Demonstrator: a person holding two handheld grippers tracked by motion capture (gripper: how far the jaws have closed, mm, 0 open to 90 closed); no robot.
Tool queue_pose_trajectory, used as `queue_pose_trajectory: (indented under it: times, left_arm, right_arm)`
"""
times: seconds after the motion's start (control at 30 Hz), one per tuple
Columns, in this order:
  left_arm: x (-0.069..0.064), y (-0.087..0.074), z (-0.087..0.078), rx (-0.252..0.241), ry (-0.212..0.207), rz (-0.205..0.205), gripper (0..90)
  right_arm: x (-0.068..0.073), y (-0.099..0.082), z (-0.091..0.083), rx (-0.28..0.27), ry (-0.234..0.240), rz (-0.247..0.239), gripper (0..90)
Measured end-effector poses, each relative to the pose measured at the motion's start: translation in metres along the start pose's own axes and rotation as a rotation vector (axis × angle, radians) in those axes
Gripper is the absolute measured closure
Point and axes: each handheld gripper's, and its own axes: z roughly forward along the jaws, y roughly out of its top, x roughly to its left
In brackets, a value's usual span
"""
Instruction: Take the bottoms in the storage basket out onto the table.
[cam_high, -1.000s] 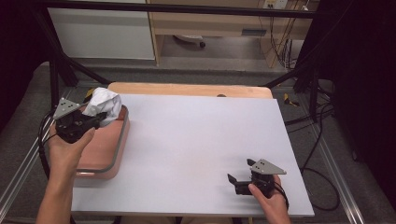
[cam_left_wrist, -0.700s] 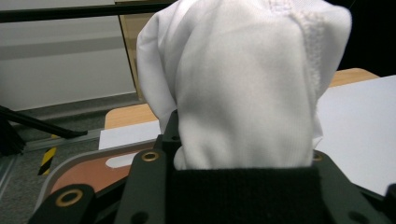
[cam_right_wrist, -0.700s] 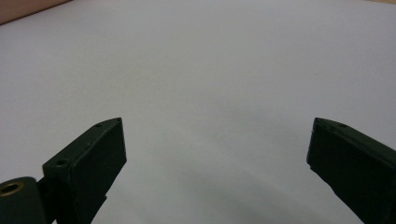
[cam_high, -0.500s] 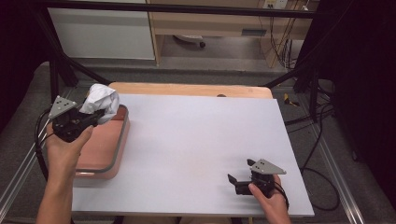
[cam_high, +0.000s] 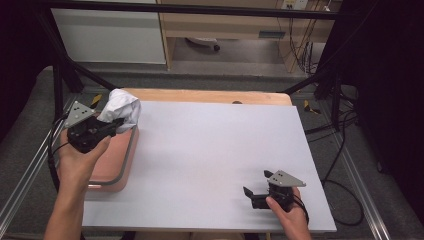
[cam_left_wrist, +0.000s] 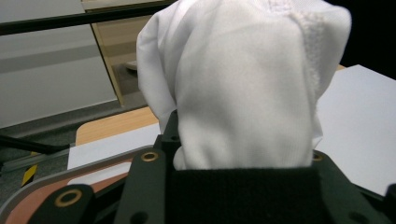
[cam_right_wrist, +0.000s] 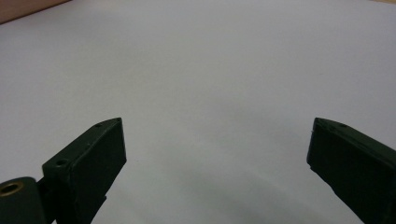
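Observation:
A bunched white cloth (cam_high: 120, 109) is clamped in my left gripper (cam_high: 116, 125), held up over the far end of a salmon-pink tray (cam_high: 112, 167) at the table's left edge. In the left gripper view the white cloth (cam_left_wrist: 243, 84) rises out of the shut jaws and hides their tips. My right gripper (cam_high: 251, 195) rests low at the white table's near right, pointing left. Its two black fingers (cam_right_wrist: 88, 163) stand wide apart in the right gripper view, with bare table between them.
The white tabletop (cam_high: 215, 150) lies on a wooden board (cam_high: 200, 95) whose far edge shows. Black frame bars (cam_high: 65, 75) rise at the far left and right. Cables (cam_high: 345, 150) trail on the floor at the right.
My left gripper has carried the white cloth a little up and toward the right, off the tray's middle toward the table. The right gripper has stayed put.

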Motion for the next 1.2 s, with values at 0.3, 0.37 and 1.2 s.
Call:
queue_pose_trajectory:
  times: [0.3,0.37,1.2]
  left_arm:
    - [-0.015,0.0,0.007,0.016,-0.035,0.026,61.3]
    - [-0.016,0.0,0.009,0.017,-0.039,0.026,61.3]
    - [-0.03,-0.002,0.013,0.015,-0.065,0.036,61.2]
  right_arm:
    - [0.002,0.001,-0.001,-0.008,0.004,-0.003,4.7]
    - [0.0,0.0,0.0,-0.006,0.005,-0.003,4.7]
    - [0.002,0.002,0.0,-0.004,-0.016,-0.017,4.6]
